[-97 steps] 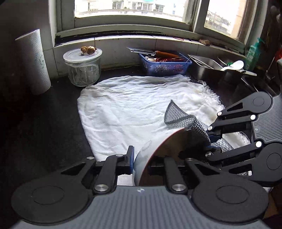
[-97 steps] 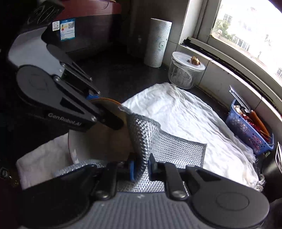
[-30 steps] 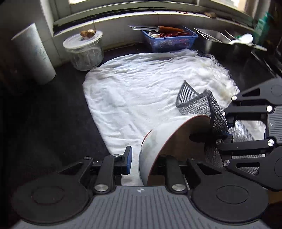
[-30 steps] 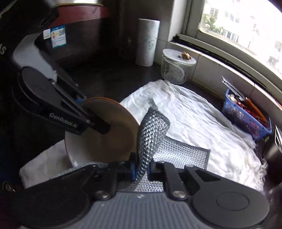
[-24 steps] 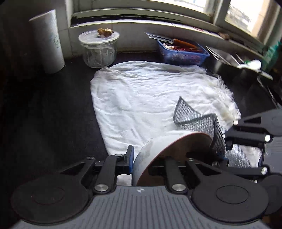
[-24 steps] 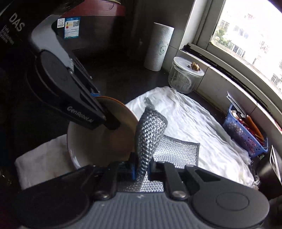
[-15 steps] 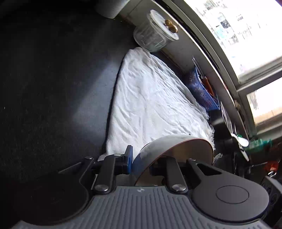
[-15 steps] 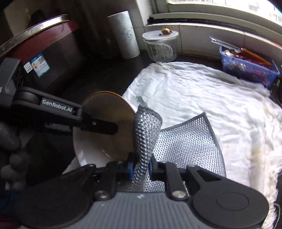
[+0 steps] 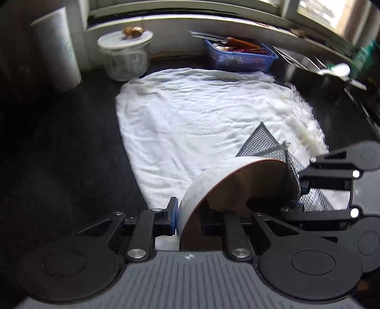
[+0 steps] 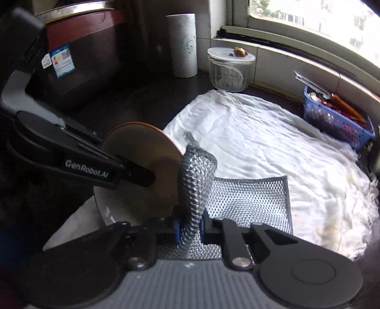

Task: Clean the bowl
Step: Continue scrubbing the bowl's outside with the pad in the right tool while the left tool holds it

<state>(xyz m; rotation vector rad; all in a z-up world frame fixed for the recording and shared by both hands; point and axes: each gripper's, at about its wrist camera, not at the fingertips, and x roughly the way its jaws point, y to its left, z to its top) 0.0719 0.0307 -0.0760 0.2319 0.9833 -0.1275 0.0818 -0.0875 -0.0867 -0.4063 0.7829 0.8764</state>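
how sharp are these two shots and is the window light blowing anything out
Left wrist view: motion blur smears the glass jar and blue basket, while the left gripper on the bowl stays crisp. Right wrist view: sharper, the mesh cloth weave readable, but the window is overexposed and the white towel blurs toward the right edge.

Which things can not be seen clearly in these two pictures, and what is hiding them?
- Bowl bottom, right wrist view: the left gripper and the mesh cloth cover it, so soil there cannot be judged.
- Contact between cloth and bowl, left wrist view: behind the rim.
- Blue basket contents, left wrist view: blurred.
- Right gripper clamps the cloth; the lower fold is cut off.
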